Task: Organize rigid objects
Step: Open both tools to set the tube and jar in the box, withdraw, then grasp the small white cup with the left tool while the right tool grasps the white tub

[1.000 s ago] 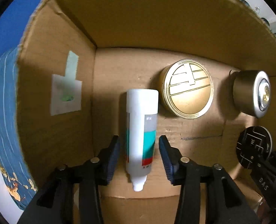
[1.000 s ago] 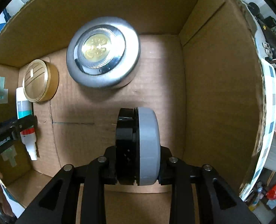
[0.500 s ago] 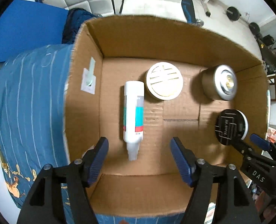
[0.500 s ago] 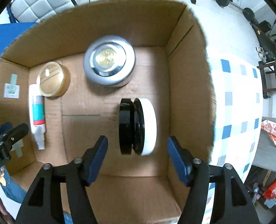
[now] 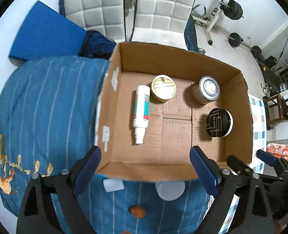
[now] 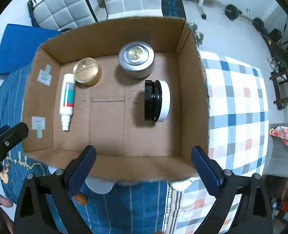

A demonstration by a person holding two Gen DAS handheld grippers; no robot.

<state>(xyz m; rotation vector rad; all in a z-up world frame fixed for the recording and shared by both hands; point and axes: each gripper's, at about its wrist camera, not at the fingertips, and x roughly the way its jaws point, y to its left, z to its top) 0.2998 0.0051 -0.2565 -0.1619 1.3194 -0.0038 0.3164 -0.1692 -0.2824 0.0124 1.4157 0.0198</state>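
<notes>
An open cardboard box (image 5: 183,58) (image 6: 112,33) sits on a bed. Inside lie a white tube with teal and red bands (image 5: 141,110) (image 6: 67,100), a gold round tin (image 5: 163,87) (image 6: 87,71), a silver puck light (image 5: 207,89) (image 6: 136,58) and a black-and-white round jar on its edge (image 5: 219,122) (image 6: 157,100). My left gripper (image 5: 146,167) is open and empty above the box's near wall. My right gripper (image 6: 143,167) is open and empty above the near wall too; it also shows in the left wrist view (image 5: 261,159).
A blue striped bedspread (image 5: 46,107) lies left of the box and a checked sheet (image 6: 237,101) right. White lids (image 5: 170,190) and a small orange piece (image 5: 137,210) lie in front of the box. White chairs (image 5: 144,9) and weights stand behind.
Both grippers let go of the tube and the jar, opened wide and pulled back up out of the box. The tube and jar stay on the box floor.
</notes>
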